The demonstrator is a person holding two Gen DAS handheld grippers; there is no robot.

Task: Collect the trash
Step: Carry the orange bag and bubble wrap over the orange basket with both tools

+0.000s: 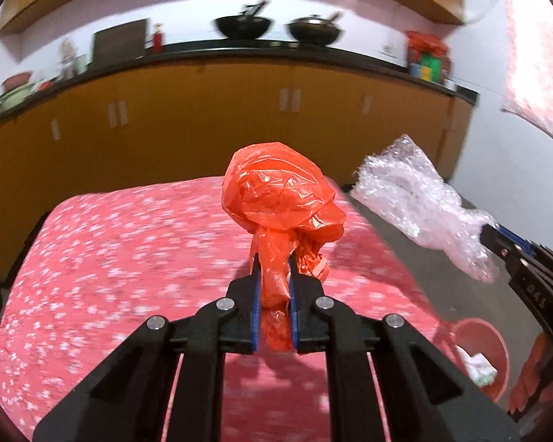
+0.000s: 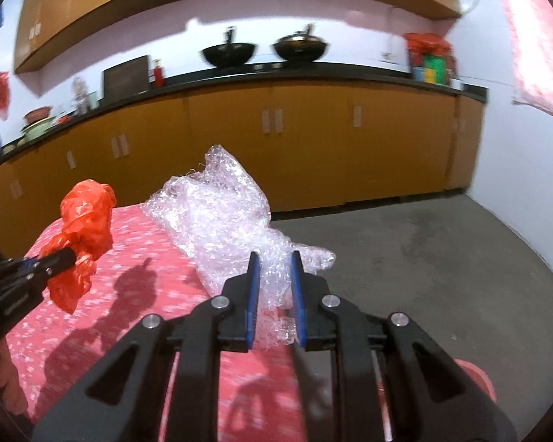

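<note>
- the left gripper (image 1: 272,261) is clenching the twisted neck of an orange plastic bag (image 1: 280,191), holding it lifted off the pink flowered table (image 1: 129,243).
- the right gripper (image 2: 274,258) is grasping a crumpled sheet of bubble wrap (image 2: 217,202), which is fanning out toward 11 o'clock over the table's edge.
- in the left wrist view the bubble wrap is sitting at 2 o'clock from the orange bag.
- a red bin (image 1: 497,335) is standing on the floor at 4 o'clock, with white scraps (image 1: 479,366) lying inside.
</note>
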